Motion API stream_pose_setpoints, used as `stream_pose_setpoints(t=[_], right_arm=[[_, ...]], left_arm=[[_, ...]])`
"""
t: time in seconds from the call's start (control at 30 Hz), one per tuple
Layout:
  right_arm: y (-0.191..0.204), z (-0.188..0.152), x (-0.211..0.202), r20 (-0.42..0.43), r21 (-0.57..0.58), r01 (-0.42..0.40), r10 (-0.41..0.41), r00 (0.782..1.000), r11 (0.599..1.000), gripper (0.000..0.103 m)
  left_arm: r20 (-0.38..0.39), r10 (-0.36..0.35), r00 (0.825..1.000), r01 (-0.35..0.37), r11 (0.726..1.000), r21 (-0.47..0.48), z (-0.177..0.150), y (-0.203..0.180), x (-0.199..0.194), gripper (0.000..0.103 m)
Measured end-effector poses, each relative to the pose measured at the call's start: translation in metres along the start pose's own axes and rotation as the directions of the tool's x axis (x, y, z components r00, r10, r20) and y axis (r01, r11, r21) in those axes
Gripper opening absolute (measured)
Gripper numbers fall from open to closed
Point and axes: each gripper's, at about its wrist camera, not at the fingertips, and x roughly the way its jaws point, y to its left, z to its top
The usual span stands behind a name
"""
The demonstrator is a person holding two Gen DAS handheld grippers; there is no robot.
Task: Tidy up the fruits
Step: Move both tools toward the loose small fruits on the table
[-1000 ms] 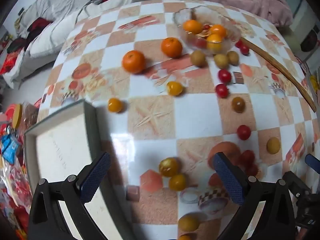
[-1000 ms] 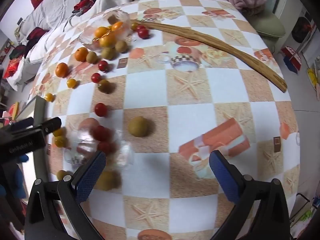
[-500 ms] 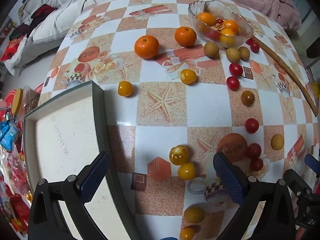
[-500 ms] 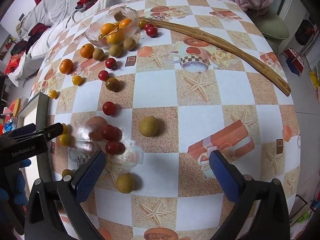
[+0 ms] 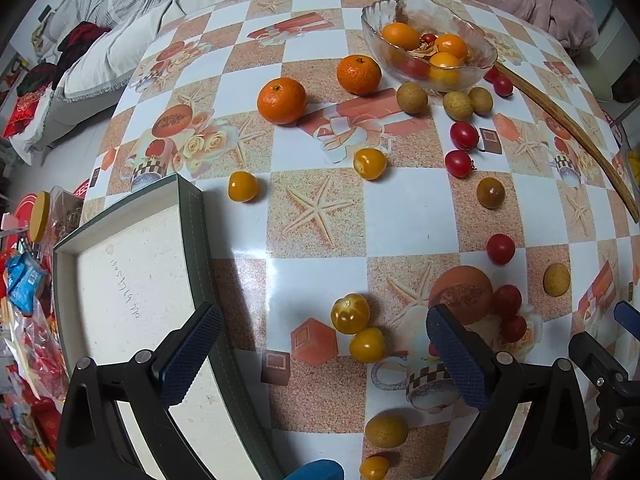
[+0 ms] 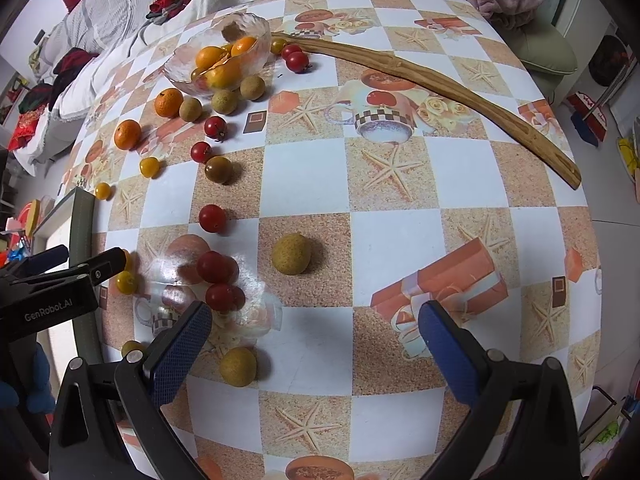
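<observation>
Fruit lies scattered across the bench (image 5: 316,216). The glass bowl (image 5: 430,40) sits toward its far edge. Both the left hand-held gripper (image 5: 320,354) and right hand-held gripper (image 6: 316,350) gape, empty, yellow tomatoes (image 5: 350,314) between the left's fingers.

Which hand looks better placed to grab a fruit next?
Probably the left. Its open tool points at two yellow tomatoes lying close between its fingers. The right tool, also open, faces mostly bare tablecloth.
</observation>
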Motion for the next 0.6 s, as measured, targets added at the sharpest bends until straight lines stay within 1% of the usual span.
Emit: stream_pose_setpoints(t=[0.4,0.6], right_arm=[[-0.0035,0.0012,0.0027,-0.009,0.005,0.000,0.000,1.000,1.000,0.103],[-0.0068,0.0021,0.0054,-0.014,0.009,0.002,-0.002,1.000,1.000,0.103]], left_arm=[[-0.013,0.001,1.000,0.000,1.000,0.011,-0.0007,0.0018,0.0013,0.103],[-0.013,0.002,1.000,-0.002,1.000,0.014,0.0043,-0.0010,0.0011,0.103]])
